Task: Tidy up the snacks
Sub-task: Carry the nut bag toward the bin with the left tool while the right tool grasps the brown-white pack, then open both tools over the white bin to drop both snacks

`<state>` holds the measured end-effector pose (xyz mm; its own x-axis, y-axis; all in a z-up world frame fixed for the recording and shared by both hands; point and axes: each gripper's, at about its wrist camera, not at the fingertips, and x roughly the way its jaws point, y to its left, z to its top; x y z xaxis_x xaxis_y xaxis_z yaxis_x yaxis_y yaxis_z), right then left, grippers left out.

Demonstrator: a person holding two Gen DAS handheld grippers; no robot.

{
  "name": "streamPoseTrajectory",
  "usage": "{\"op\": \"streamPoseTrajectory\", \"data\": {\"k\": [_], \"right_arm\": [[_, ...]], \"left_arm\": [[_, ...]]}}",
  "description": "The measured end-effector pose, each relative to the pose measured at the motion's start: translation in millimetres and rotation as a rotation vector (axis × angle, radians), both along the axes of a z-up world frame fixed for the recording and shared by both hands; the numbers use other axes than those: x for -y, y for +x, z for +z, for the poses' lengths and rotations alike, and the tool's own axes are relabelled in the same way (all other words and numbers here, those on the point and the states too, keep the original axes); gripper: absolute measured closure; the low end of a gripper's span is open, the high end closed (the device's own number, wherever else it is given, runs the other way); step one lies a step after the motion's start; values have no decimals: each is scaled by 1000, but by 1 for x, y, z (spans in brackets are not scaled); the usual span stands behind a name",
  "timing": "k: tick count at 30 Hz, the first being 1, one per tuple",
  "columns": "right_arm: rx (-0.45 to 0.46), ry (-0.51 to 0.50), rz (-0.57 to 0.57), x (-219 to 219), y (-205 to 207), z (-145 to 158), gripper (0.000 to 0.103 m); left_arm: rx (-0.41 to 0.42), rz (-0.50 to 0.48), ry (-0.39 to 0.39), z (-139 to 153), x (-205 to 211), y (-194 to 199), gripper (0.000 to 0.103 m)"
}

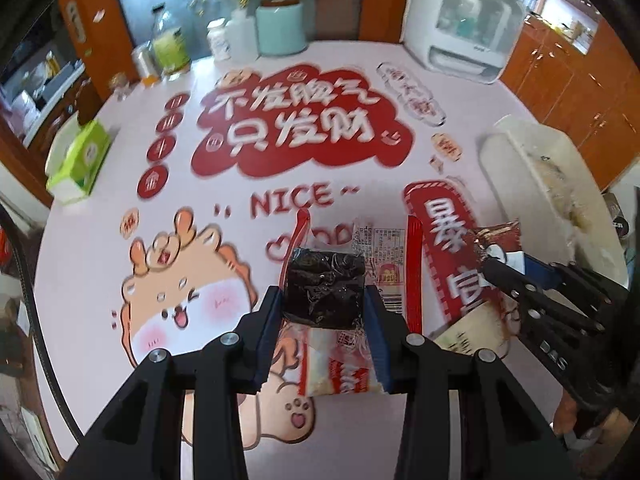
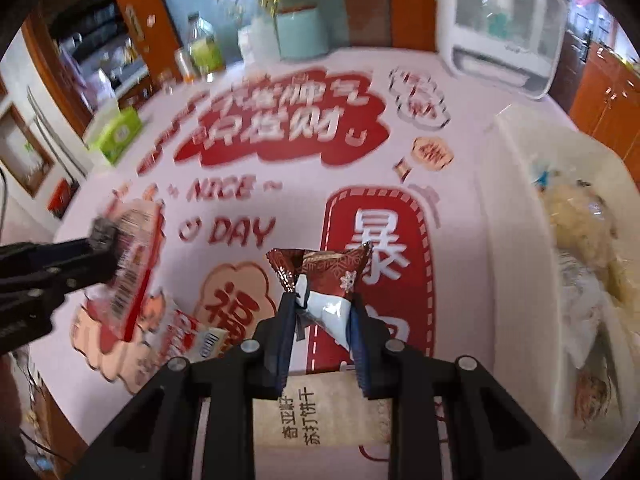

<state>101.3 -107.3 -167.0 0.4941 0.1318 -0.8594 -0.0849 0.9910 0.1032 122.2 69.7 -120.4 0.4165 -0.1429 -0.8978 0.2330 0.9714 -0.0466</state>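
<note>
In the left wrist view my left gripper is shut on a clear, red-edged snack packet with a dark cake inside, held above the printed table mat. The right wrist view shows the same packet at the left. My right gripper is shut on a small red-and-white wrapped snack, also lifted off the mat. Below it lies a beige cracker packet. A red-and-white packet lies under the left gripper. A white bin at the right holds several snacks.
At the left table edge stands a green tissue box. Along the far edge are bottles, a mint canister and a white appliance. Wooden cabinets stand behind the bin.
</note>
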Motion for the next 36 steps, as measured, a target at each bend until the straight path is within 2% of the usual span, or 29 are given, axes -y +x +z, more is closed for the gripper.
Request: {"op": "streamPoseTrajectory", "data": {"k": [10,14,17,22,26,32,34,35,36], "right_arm": [[336,44,-159,52,-56,100,77],[458,-1,-265,82,-85,131,77],[517,-33,-334,102,-102,147,77],[558,-91,-436,131,-120,159,77],[555,-109,-490,153,-124,159,77],[531,-148,-547,178,-125,151,76],[514,-165,-554,182,-122,147,76],[495,-177,-551,183,-121,145,74],[470,-197,-547,184,-118,142,70]], "left_arm": [[138,-148,-33,74,93,-1,64],[187,-225,-63,95,146,-6,64],[209,-280,-75,106,182,-11,64],[244,-348,-85,117,230,-21,64],[255,-381,-68,116,258,-27,64],[246,-389,-38,107,277,-27,63],[250,-379,-24,105,280,-26,51],[254,-375,-21,105,280,-26,33],[262,-371,-23,106,280,-26,22]]}}
